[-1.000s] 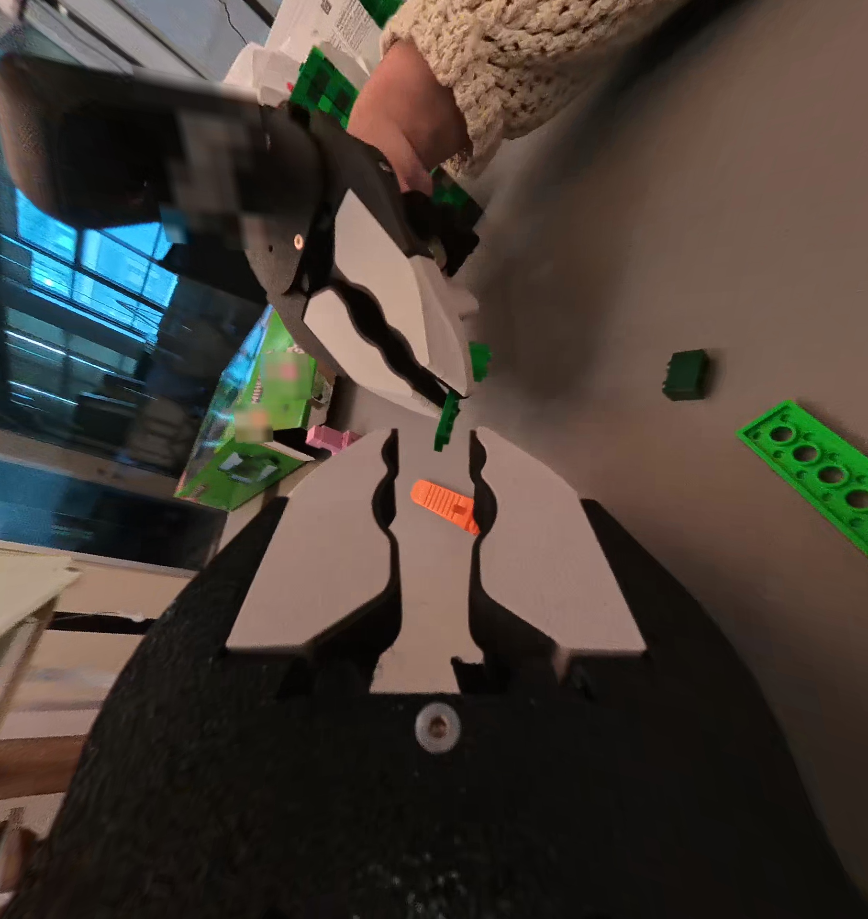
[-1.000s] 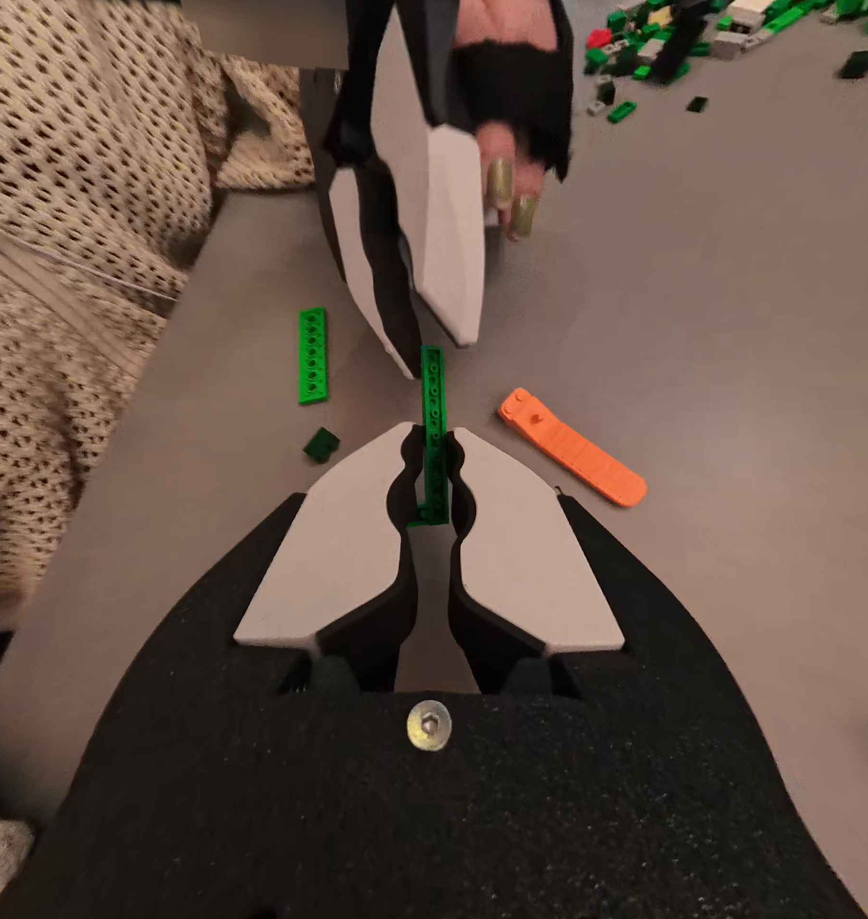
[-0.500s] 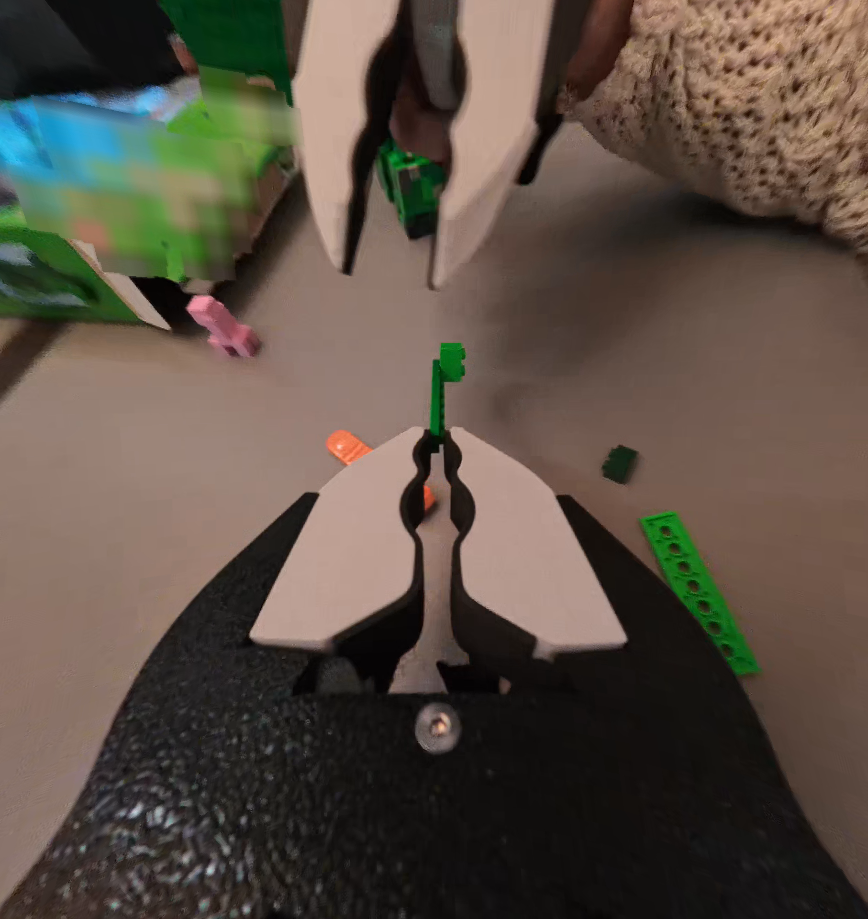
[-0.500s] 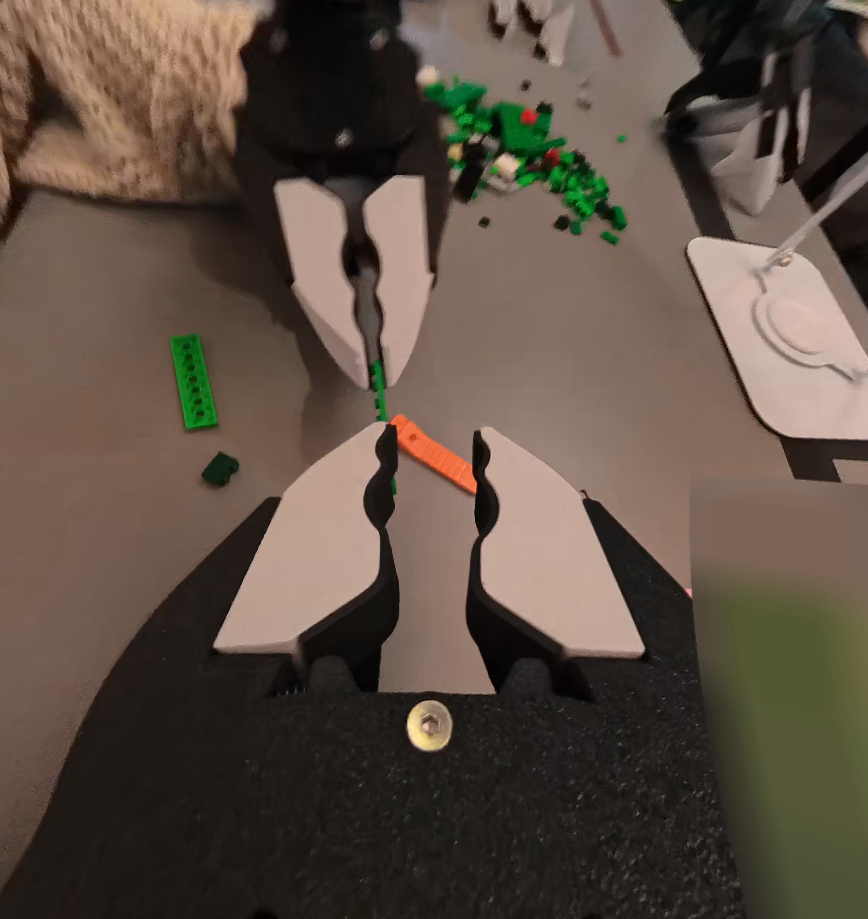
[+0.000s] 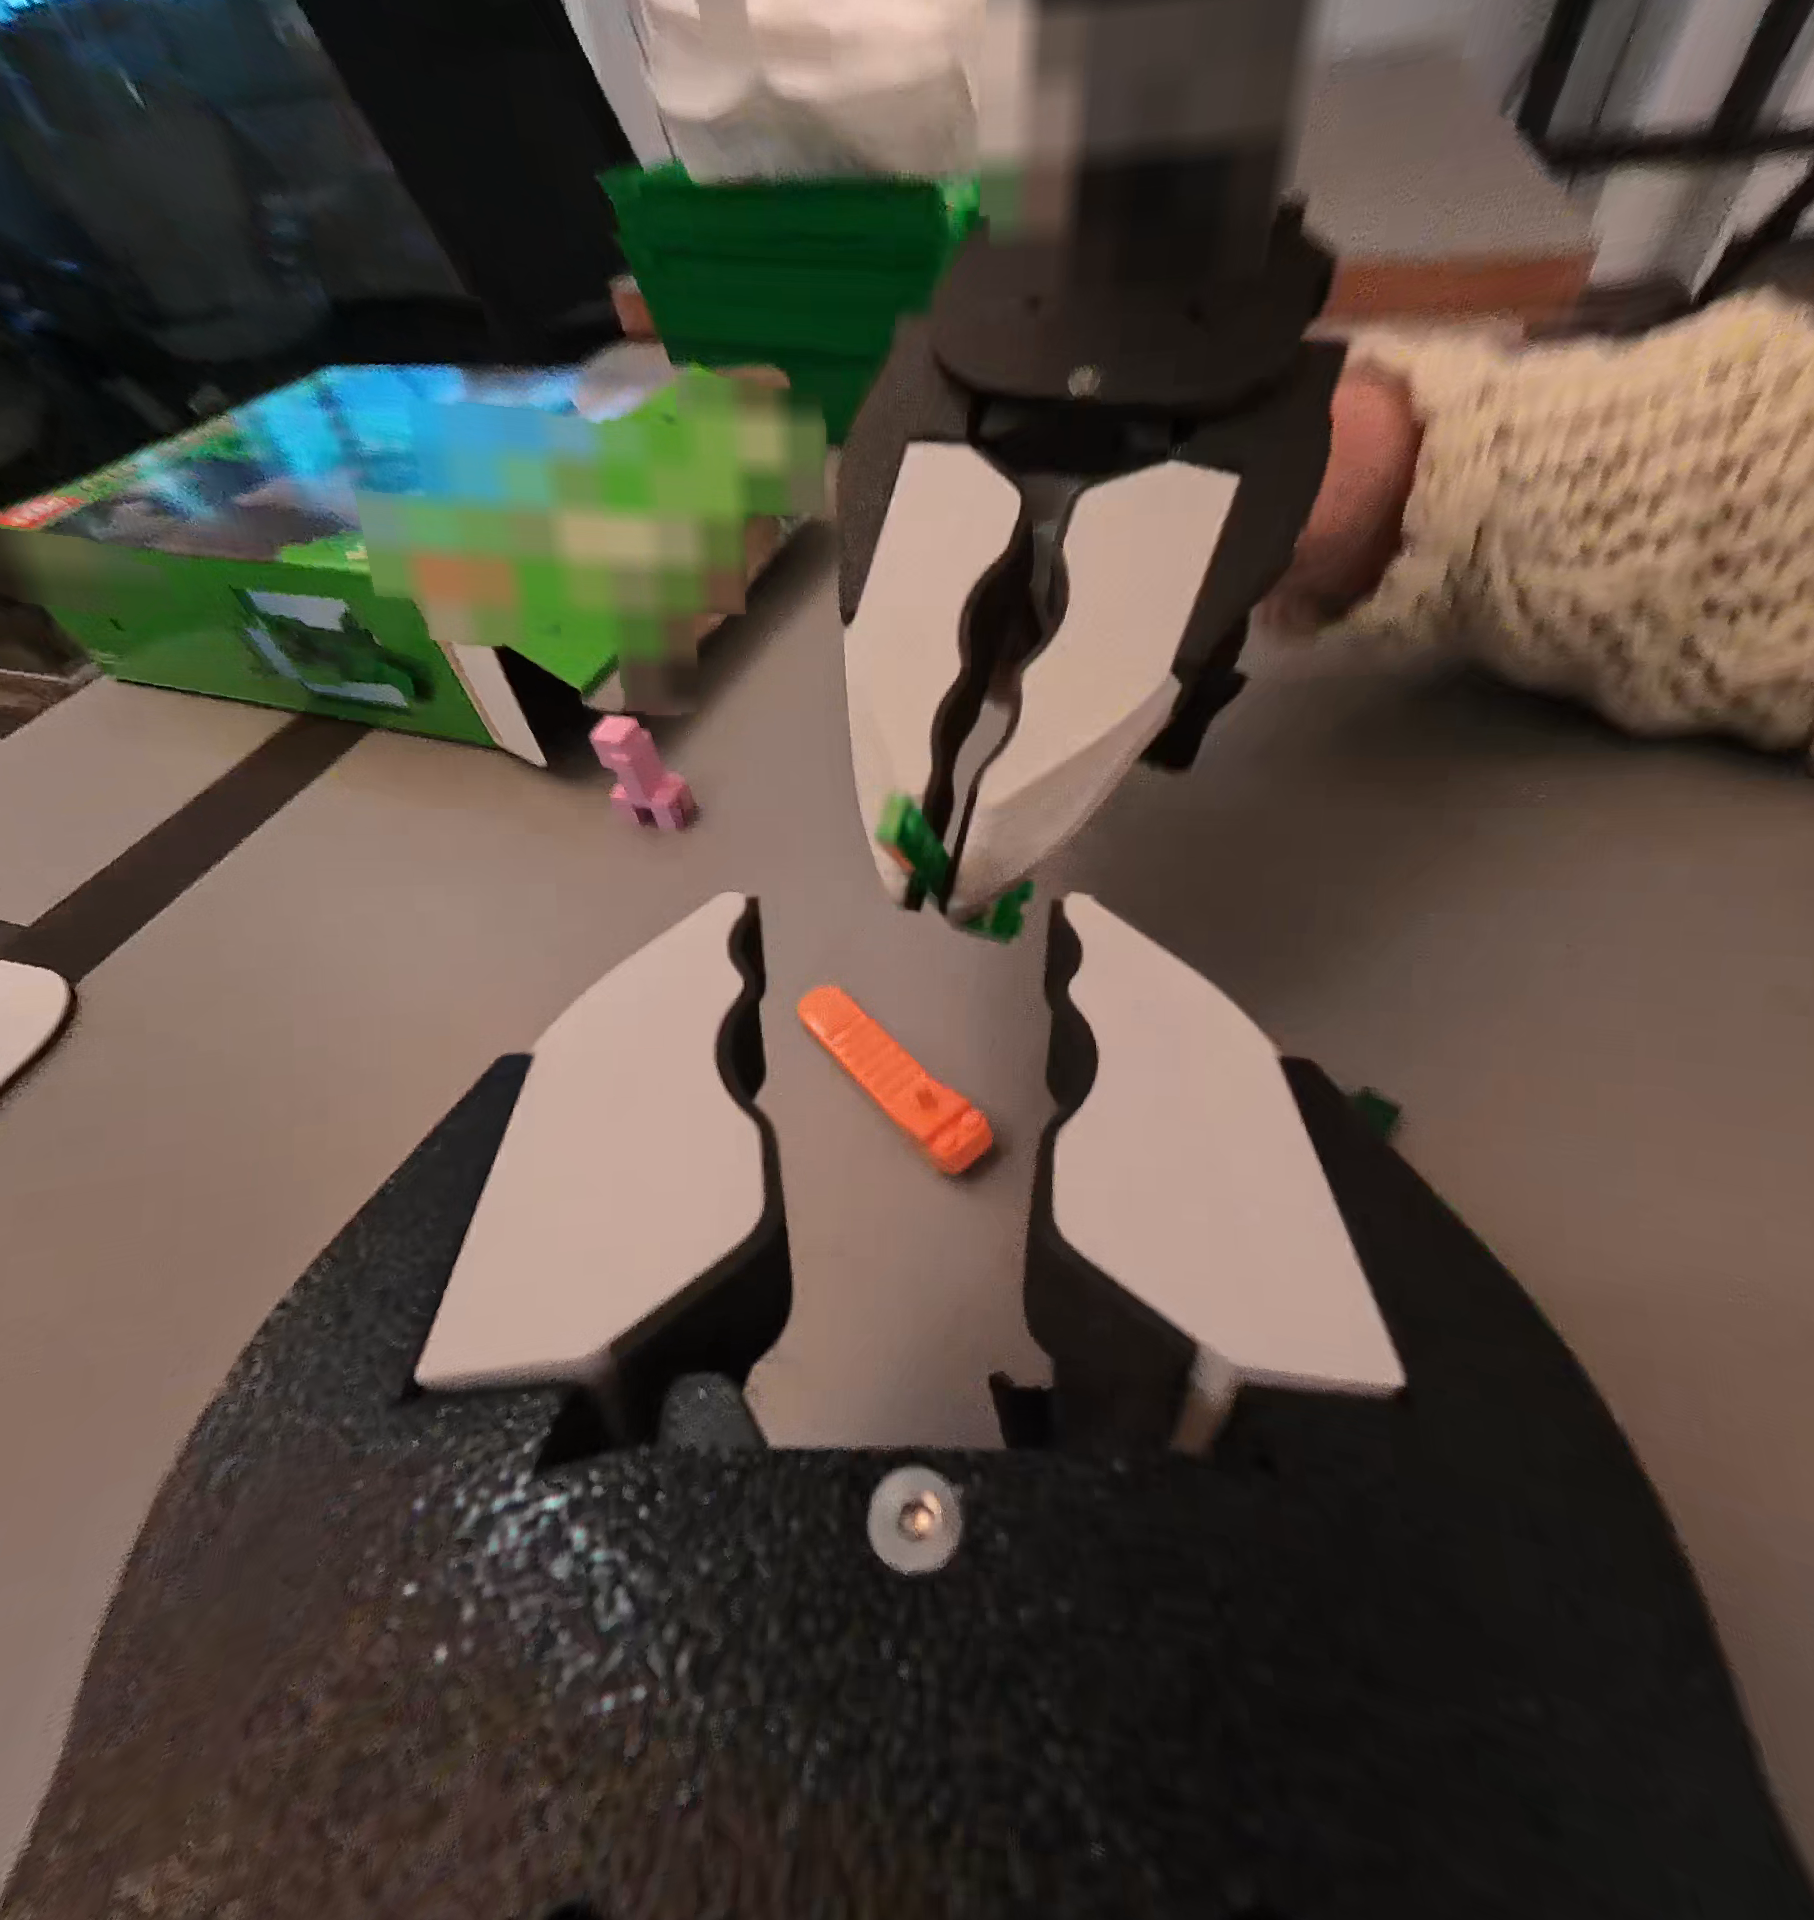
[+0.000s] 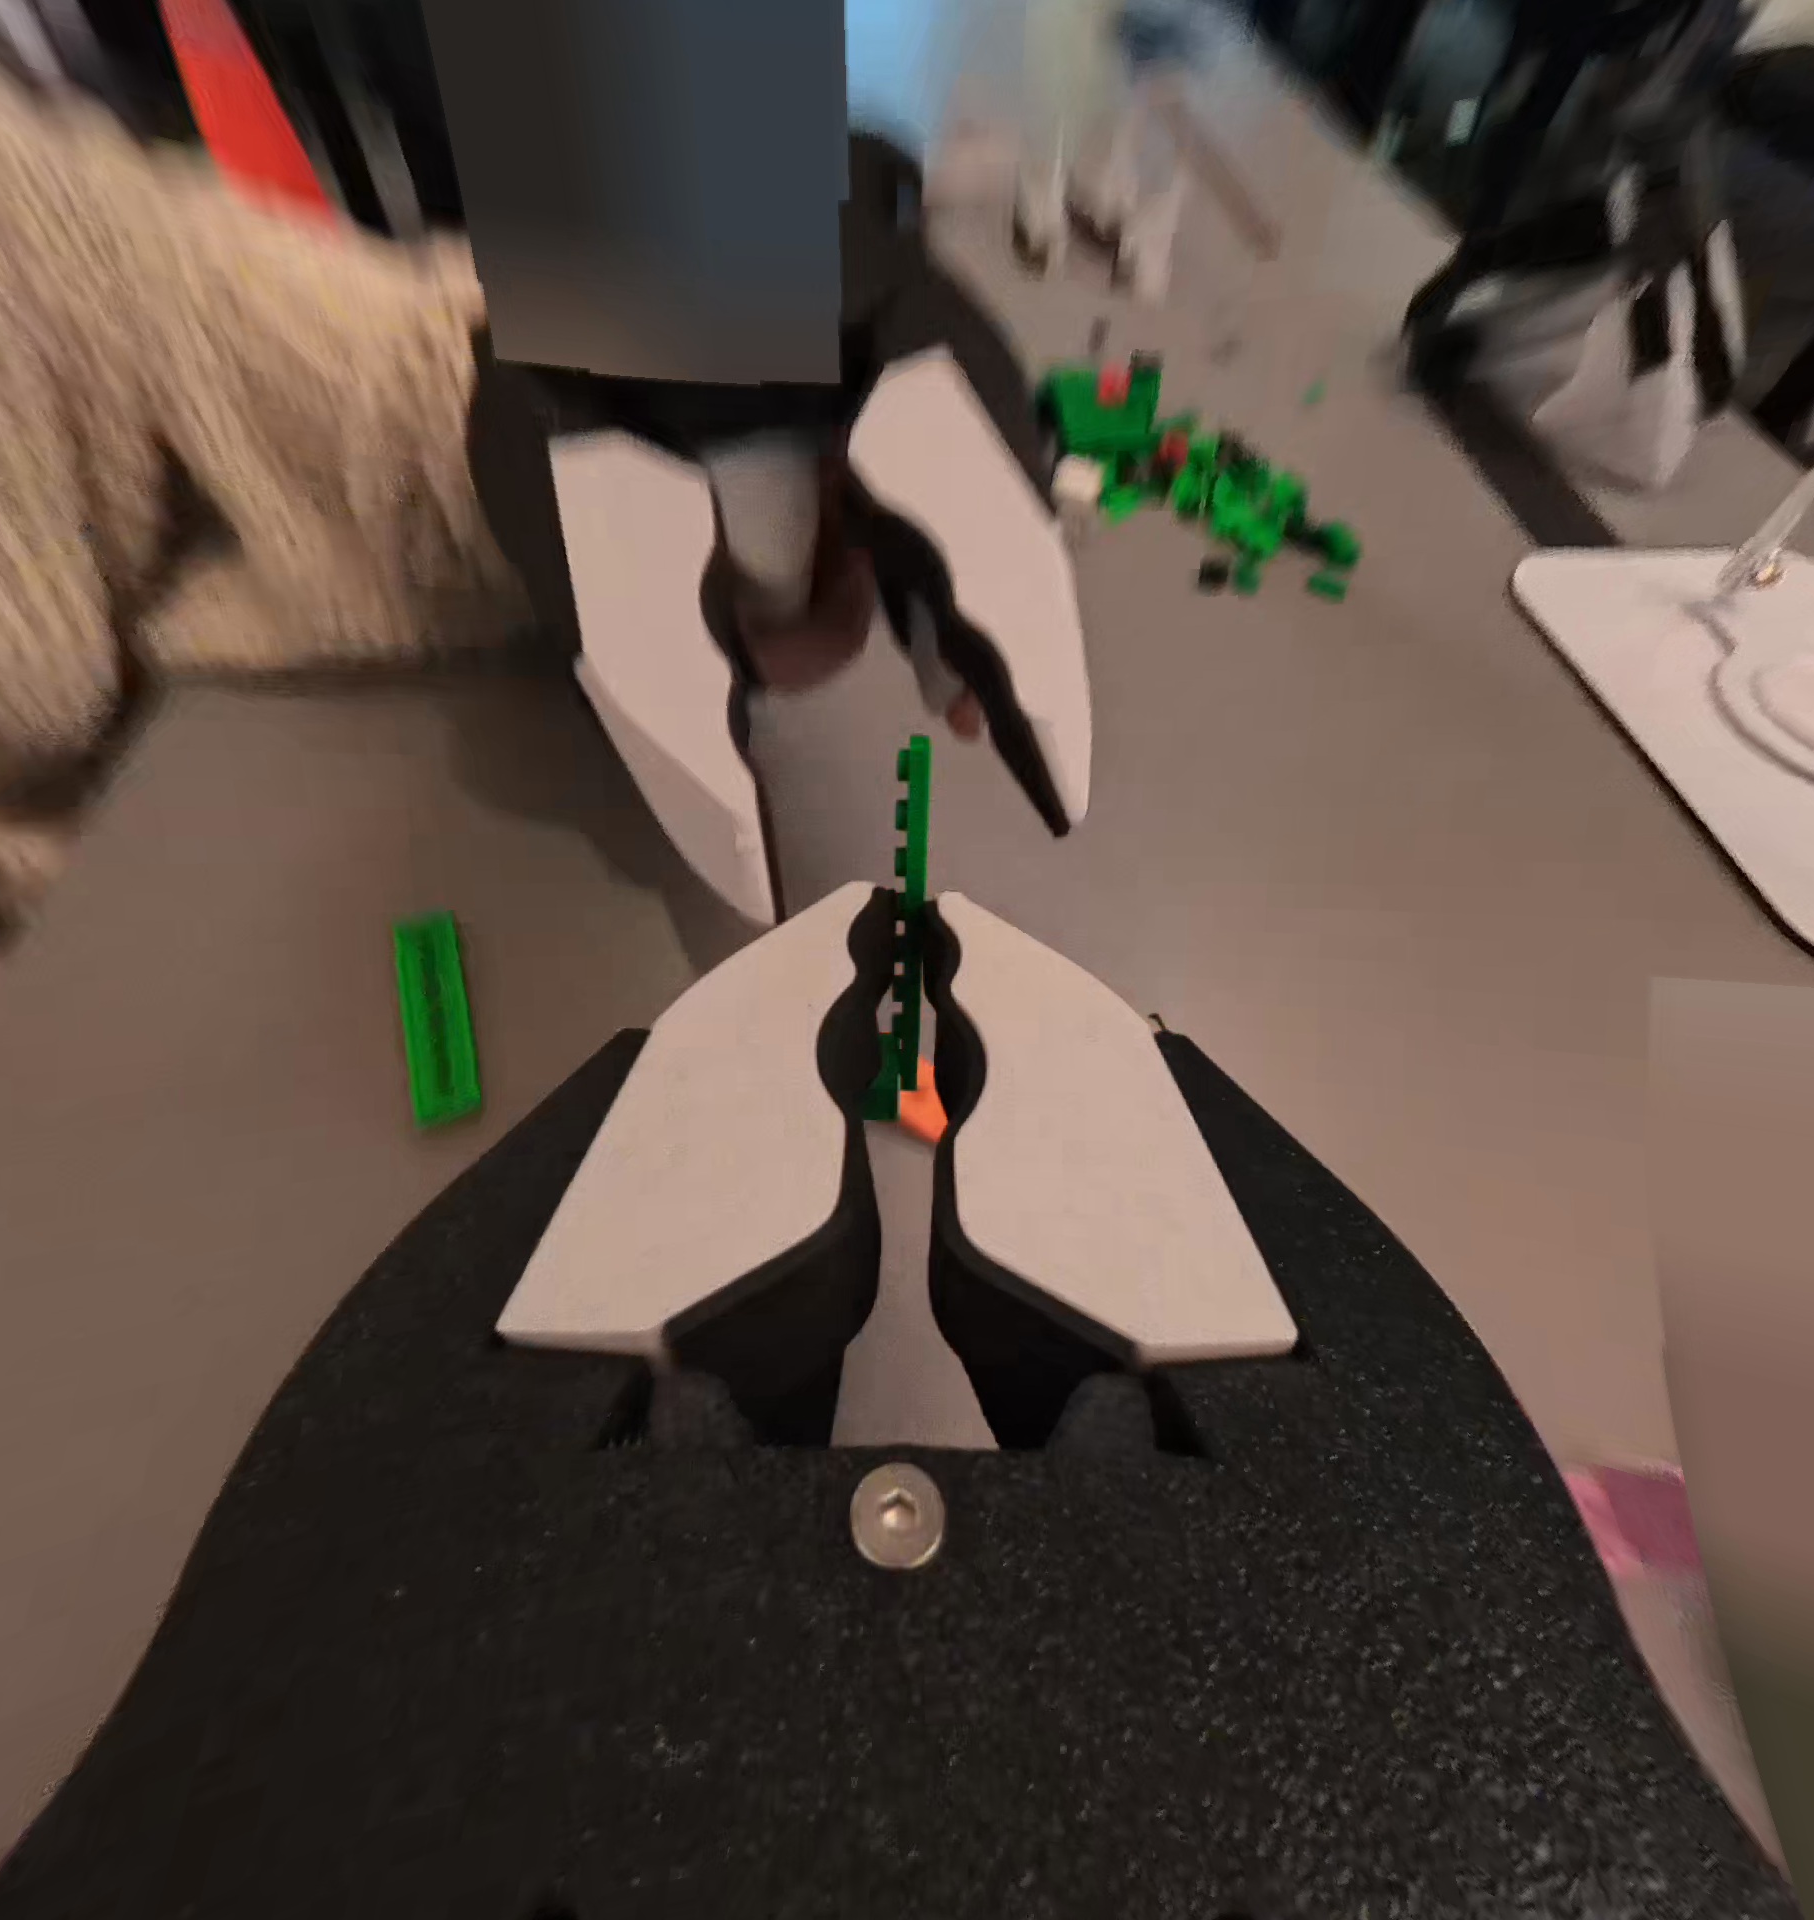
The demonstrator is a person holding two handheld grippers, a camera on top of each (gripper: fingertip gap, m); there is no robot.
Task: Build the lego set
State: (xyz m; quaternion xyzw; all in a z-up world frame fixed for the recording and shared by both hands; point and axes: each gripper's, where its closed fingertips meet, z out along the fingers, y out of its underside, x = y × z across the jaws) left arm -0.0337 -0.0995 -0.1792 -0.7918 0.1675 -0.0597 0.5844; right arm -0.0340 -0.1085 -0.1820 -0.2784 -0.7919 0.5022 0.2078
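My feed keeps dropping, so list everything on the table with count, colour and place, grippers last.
Long studded lego plate: one, dark green, on edge in the right gripper.
Flat holed lego plate: one, bright green, on the table.
Orange wedge-shaped brick separator: one, on the table.
Pile of loose lego pieces: mostly green, far side.
Pink lego figure: one, beside the box.
Green cardboard set box: one, far side.
White flat stand base: one.
Left gripper: open, empty.
Right gripper: shut on the plate.
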